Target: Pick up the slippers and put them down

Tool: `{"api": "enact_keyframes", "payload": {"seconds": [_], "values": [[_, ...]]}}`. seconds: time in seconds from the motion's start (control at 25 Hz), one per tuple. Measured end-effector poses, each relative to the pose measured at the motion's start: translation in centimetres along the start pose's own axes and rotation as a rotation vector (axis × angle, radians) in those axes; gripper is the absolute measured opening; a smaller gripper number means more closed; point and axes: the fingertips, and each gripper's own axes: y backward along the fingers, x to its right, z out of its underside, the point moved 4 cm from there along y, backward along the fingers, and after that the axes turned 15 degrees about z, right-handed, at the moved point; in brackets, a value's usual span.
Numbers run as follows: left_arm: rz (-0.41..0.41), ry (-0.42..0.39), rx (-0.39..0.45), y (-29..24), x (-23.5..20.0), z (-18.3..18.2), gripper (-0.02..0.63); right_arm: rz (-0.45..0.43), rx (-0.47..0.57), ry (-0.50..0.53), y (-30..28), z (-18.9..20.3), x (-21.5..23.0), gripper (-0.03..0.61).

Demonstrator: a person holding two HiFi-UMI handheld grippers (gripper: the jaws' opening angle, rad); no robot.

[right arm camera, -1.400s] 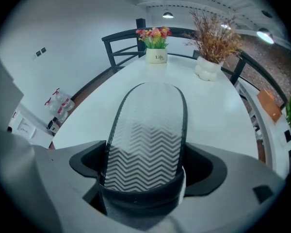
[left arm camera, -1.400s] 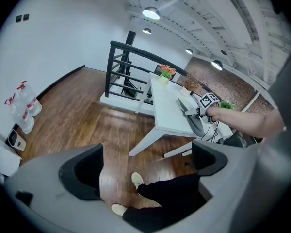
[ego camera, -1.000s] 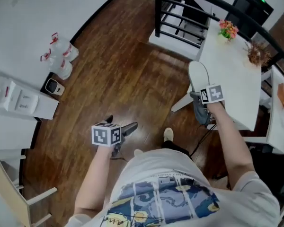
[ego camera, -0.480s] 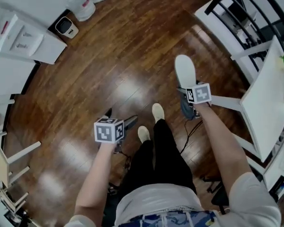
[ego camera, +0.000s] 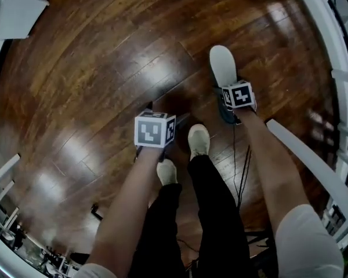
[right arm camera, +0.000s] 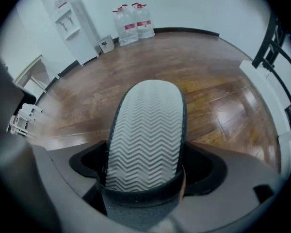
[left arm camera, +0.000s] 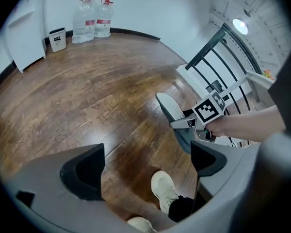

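Observation:
A grey slipper [ego camera: 222, 64] with a pale zigzag sole [right arm camera: 148, 135] is held sole-up above the wooden floor. My right gripper [ego camera: 227, 100] is shut on its strap end, and its toe points away from me. The left gripper view shows the same slipper [left arm camera: 172, 111] in the right gripper [left arm camera: 194, 125] from the side. My left gripper [left arm camera: 145, 161] is open with only floor and a shoe between its fingers. In the head view the left gripper [ego camera: 165, 113] hangs left of the slipper, just ahead of the person's feet. No second slipper shows in any view.
The person's pale shoes [ego camera: 199, 139] stand on the dark wooden floor [ego camera: 104, 68] between the grippers. Water bottles [left arm camera: 92, 17], a small bin [left arm camera: 57, 39] and a white cabinet [left arm camera: 24, 38] line the far wall. A black railing [left arm camera: 208, 57] and white furniture [ego camera: 313, 161] stand to the right.
The head view has tilted steeply down to the floor and feet. The right gripper still holds the slipper, and the left gripper is still open with nothing in it.

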Motion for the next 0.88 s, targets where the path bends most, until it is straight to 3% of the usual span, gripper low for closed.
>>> {"api": "enact_keyframes", "payload": {"seconds": [0.16, 0.32, 0.6, 0.76, 0.8, 0.88], "values": [[-0.007, 0.017, -0.026, -5.4, -5.0, 0.9, 0.554, 0.023, -0.035, -0.106, -8.0, 2.6, -0.1, 0.497], [-0.009, 0.033, -0.03, -6.8, -7.5, 1.6, 0.554, 0.019, -0.076, -0.2, -11.4, 5.1, -0.2, 0.503], [0.018, 0.041, -0.037, -7.5, -6.9, 2.4, 0.554, 0.007, -0.093, -0.215, -12.0, 5.5, -1.2, 0.546], [0.019, 0.045, -0.036, -7.6, -7.0, 3.0, 0.554, 0.051, -0.09, -0.207, -12.2, 5.2, -1.2, 0.543], [0.015, 0.046, -0.036, -7.2, -7.0, 3.1, 0.555, 0.064, -0.091, -0.209, -11.8, 5.1, -1.0, 0.602], [0.005, 0.049, -0.042, -5.8, -6.5, 3.1, 0.555, 0.084, -0.092, -0.203, -9.8, 4.4, -0.4, 0.604]]}}
